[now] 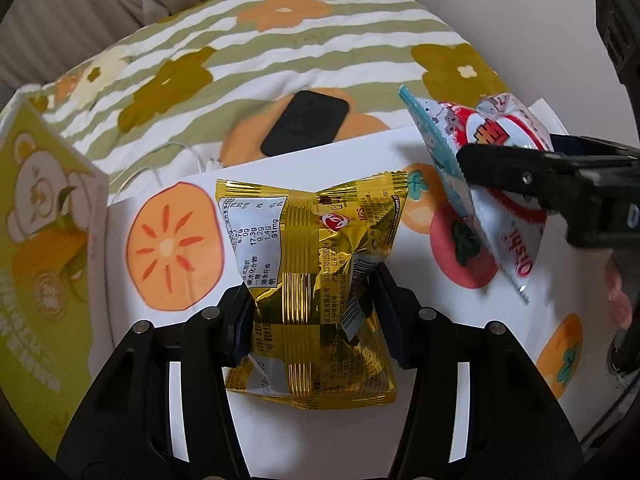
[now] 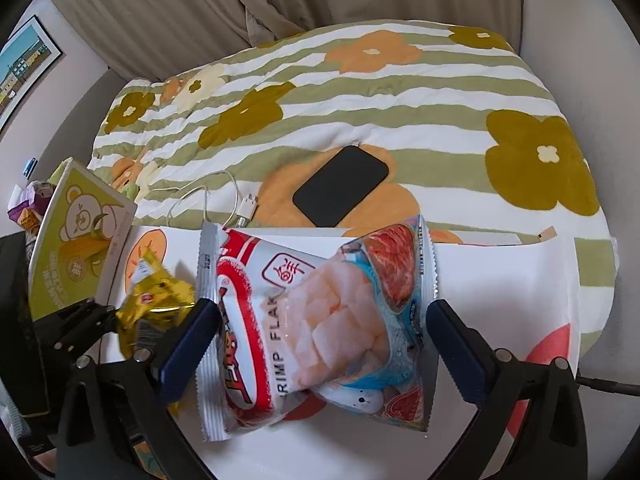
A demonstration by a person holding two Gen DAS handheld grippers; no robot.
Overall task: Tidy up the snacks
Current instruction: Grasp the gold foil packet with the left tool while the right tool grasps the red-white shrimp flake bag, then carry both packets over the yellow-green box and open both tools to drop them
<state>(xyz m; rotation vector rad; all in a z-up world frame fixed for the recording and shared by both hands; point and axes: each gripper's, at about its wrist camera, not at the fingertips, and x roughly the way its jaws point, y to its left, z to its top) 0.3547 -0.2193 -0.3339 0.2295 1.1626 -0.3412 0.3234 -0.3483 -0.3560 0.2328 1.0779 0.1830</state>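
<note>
Setting: white board printed with orange persimmons, laid at the edge of a bed under a striped, flowered quilt; beige curtain behind.
Gold packet: gold foil snack packet, crinkled and glossy, nutrition panel facing up, lying on the board near its middle.
Left gripper: left gripper closed on the gold packet's lower half, pads pinching the foil from both sides so it bunches into a waist.
Shrimp bag: shrimp flakes bag, puffy plastic film with serrated seams, red, white and blue print.
Right gripper: right gripper holds the shrimp bag; the left view shows the bag tilted on edge above the board's right side, well apart from the gold packet.
Advice: judging by the air-filled pouches, a light pinch is enough; lift the gold packet straight up before carrying it, and keep the two bags from colliding.
Likely container: green bear-printed box, stiff card, standing at the left beside the board.
Beyond: black phone and white cable on the quilt.
</note>
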